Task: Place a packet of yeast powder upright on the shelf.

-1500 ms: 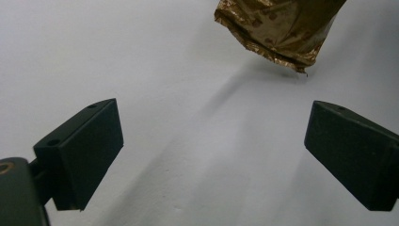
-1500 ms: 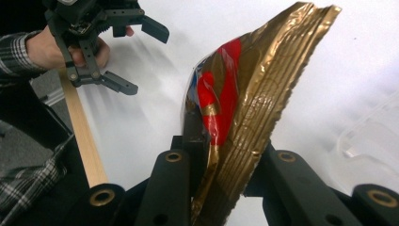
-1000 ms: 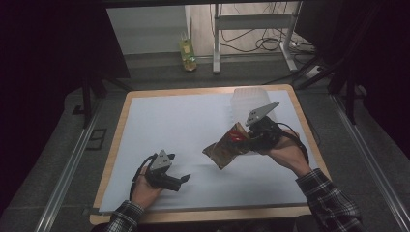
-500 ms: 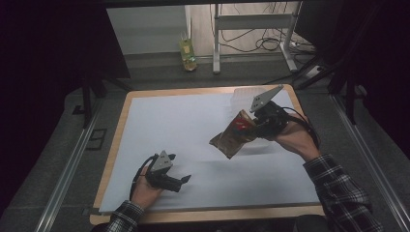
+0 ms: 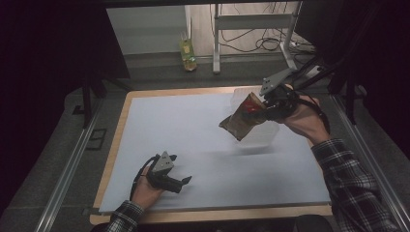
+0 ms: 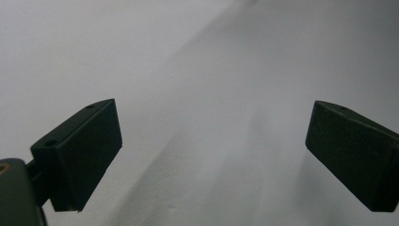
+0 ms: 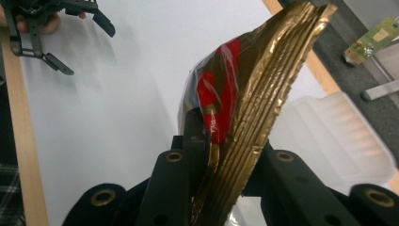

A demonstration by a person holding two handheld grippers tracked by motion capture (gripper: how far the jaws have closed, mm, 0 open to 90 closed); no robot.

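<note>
A gold-and-brown snack bag [image 5: 241, 122] with a red patch hangs in the air at the right back of the table, one end drooping to the left. My right gripper [image 5: 263, 110] is shut on its crimped end, which the right gripper view shows as the bag [image 7: 244, 103] pinched between the black jaws of that gripper [image 7: 221, 165]. Just under and behind it stands a clear plastic container [image 5: 263, 137] [image 7: 329, 136]. My left gripper [image 5: 181, 183] rests near the front left on the white mat [image 5: 193, 125]. Its jaws [image 6: 211, 160] are open, and nothing lies between them.
The wooden table edge [image 5: 121, 121] frames the mat. A green packet [image 5: 187, 53] lies on the floor beyond the table, next to metal stand legs [image 5: 290, 58] and cables. From the right gripper view, the left gripper [image 7: 87, 49] sits far off at the upper left.
My right gripper has risen with the bag and carried it back and to the right, over the clear container. The left hand has stayed where it was.
</note>
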